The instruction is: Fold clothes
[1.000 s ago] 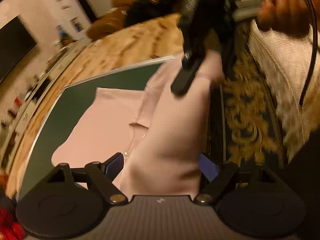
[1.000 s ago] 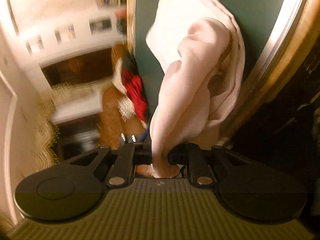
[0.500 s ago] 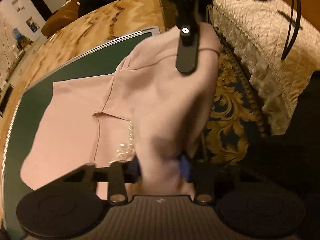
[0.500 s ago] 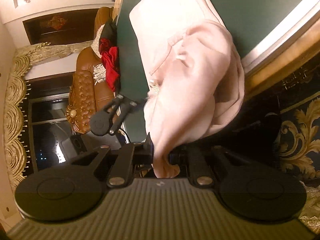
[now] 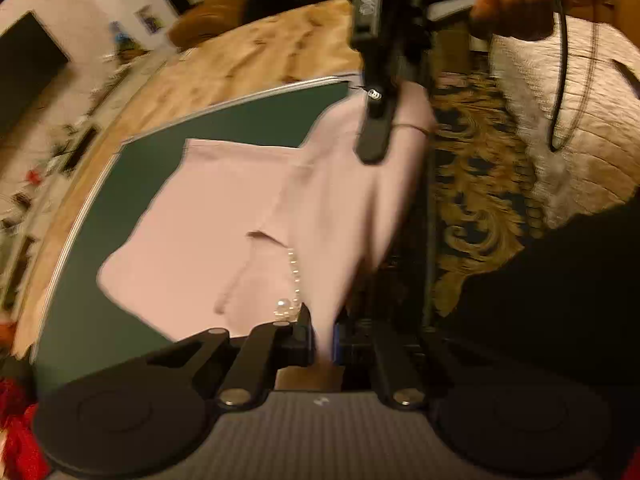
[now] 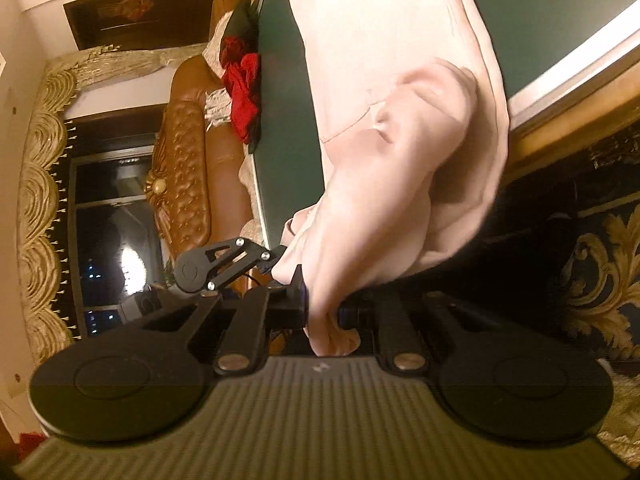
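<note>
Left gripper (image 5: 324, 338) jaws closing on pink garment (image 5: 224, 220) edge beside pearl trim (image 5: 294, 280); right gripper (image 6: 322, 312) clamps bunched hem. Thin bite: you risk slip, garment sliding off green mat (image 5: 132, 176).

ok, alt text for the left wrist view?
The left gripper is closing on an edge of a pink garment that lies partly on a green mat. Beyond, the right gripper, held by a hand, grips the garment's far end.
</note>
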A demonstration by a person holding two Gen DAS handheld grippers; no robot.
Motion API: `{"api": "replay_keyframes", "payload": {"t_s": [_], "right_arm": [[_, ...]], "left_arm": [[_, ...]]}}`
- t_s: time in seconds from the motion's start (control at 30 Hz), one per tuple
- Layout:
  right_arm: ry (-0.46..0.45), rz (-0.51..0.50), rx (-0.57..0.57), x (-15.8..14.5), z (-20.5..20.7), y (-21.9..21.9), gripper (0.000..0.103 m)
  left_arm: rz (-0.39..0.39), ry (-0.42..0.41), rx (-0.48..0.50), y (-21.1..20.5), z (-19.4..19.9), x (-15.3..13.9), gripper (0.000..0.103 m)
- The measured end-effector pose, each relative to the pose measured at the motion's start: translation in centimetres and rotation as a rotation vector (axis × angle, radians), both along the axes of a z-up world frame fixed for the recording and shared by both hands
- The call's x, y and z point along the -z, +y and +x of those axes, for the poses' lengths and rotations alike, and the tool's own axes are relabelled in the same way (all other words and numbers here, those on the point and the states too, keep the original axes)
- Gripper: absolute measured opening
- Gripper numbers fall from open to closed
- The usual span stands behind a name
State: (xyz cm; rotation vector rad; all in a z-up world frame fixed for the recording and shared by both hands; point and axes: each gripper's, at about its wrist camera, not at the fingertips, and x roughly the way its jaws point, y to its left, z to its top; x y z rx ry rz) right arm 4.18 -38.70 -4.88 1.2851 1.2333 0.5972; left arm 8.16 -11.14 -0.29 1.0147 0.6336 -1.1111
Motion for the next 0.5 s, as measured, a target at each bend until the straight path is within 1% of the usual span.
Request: {"api": "replay_keyframes", "payload": {"t_s": [0.1, 0.2, 0.3, 0.4, 0.47, 0.5], "right_arm": [[0.032, 0.028, 0.003, 0.3, 0.0, 0.0, 0.017], [0.019, 0.037, 0.009, 0.1, 0.0, -0.2, 0.018], [0.007, 0.044, 0.011, -0.1, 0.3, -0.3, 0.018], [-0.015, 0.049, 0.004, -0.1, 1.0, -0.1, 0.018], [-0.038, 0.033, -0.016, -0.4, 1.5, 0.1, 0.018], [-0.045, 0.025, -0.027, -0.6, 1.6, 0.1, 0.018]], "left_arm": [[-0.040, -0.033, -0.073, 0.3, -0.5, -1.2, 0.009], [-0.084, -0.045, -0.126, 0.4, -0.8, -2.1, 0.006], [-0.105, -0.066, -0.165, 0.6, -0.6, -2.4, 0.006], [-0.107, -0.048, -0.170, 0.8, 0.0, -2.4, 0.006], [-0.094, 0.007, -0.135, 1.1, 0.0, -2.1, 0.008], [-0.096, 0.029, -0.136, 1.3, 0.1, -2.0, 0.017]]}}
